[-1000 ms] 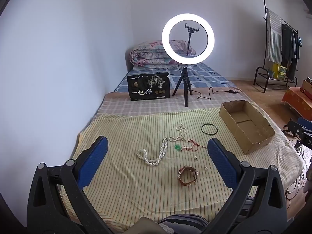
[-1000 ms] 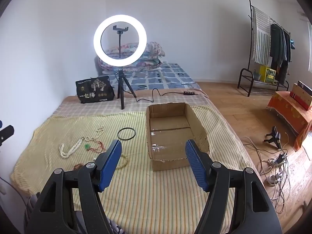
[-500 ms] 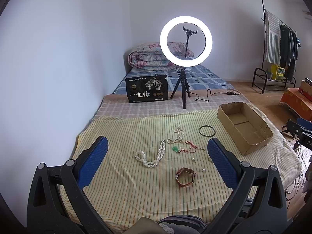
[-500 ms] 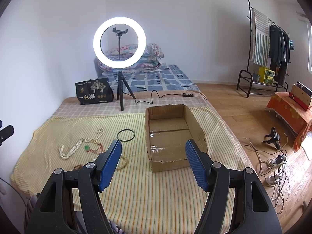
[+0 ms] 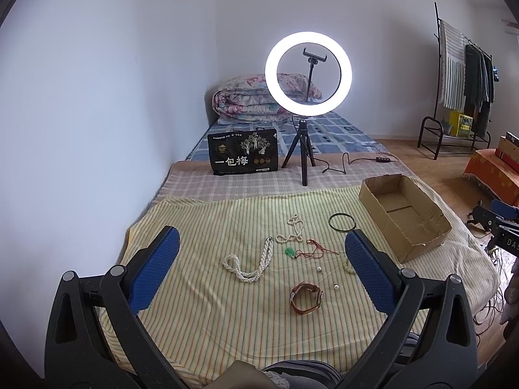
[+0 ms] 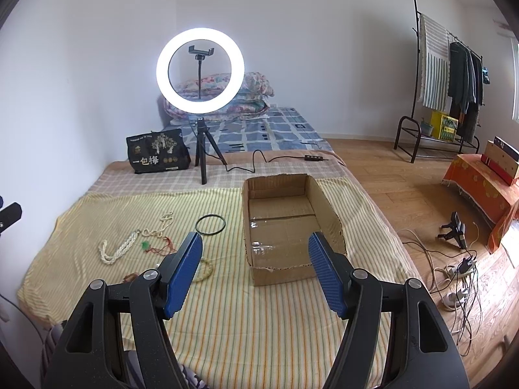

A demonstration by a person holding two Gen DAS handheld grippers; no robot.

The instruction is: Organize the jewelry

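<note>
Jewelry lies on a yellow striped cloth (image 5: 201, 298) on the bed: a white bead necklace (image 5: 251, 264), a smaller pearl string (image 5: 293, 230), a green pendant on red cord (image 5: 300, 253), a black bangle (image 5: 341, 221), a brown watch (image 5: 306, 297) and loose pearls (image 5: 319, 269). An open empty cardboard box (image 6: 285, 227) stands to their right. My left gripper (image 5: 259, 253) is open and empty, held above the jewelry. My right gripper (image 6: 256, 259) is open and empty, held before the box. The necklace (image 6: 118, 249) and bangle (image 6: 210, 224) show in the right wrist view too.
A lit ring light on a tripod (image 5: 306, 103) and a black printed bag (image 5: 243, 152) stand behind the cloth. A folded quilt (image 5: 256, 97) lies at the bed's head. Cables and a power strip (image 6: 460, 272) lie on the wooden floor at the right.
Both views have drifted slightly; the left gripper has pulled back and risen a little. Both grippers stay open and empty. The jewelry has not moved.
</note>
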